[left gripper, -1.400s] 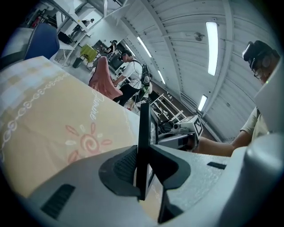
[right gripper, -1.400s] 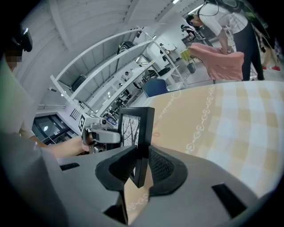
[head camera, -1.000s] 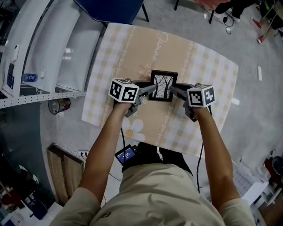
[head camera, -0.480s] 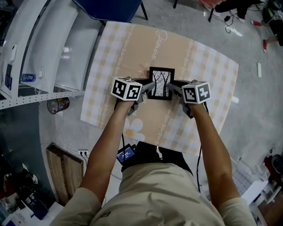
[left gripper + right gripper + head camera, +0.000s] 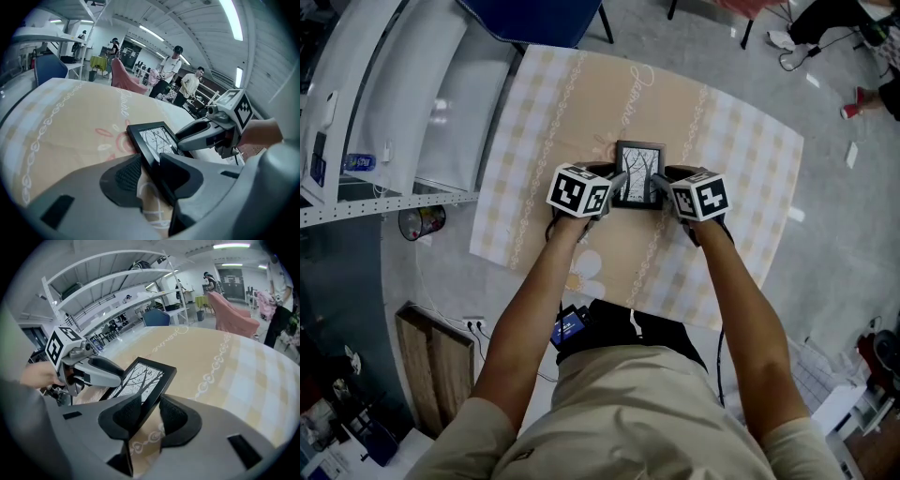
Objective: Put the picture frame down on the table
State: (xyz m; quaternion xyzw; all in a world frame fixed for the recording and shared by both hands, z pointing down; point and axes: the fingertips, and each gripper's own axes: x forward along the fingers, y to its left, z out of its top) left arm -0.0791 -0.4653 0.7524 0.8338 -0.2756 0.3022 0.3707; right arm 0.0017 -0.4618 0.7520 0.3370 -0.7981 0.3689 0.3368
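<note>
A black picture frame with a bare-tree print is held between both grippers over the middle of the table. My left gripper is shut on its left edge, and my right gripper is shut on its right edge. In the left gripper view the frame runs between the jaws, tilted, with the right gripper beyond it. In the right gripper view the frame sits clamped in the jaws, opposite the left gripper. Whether its near edge touches the cloth is hidden.
The table has a beige cloth with checked sides and a flower print near my body. A blue chair stands at the far end. White shelving runs along the left. People stand far off in the room.
Both grippers have carried the frame away from my head and down toward the tablecloth, and a little forward. The frame looks smaller in the head view. Both stay shut on it.
</note>
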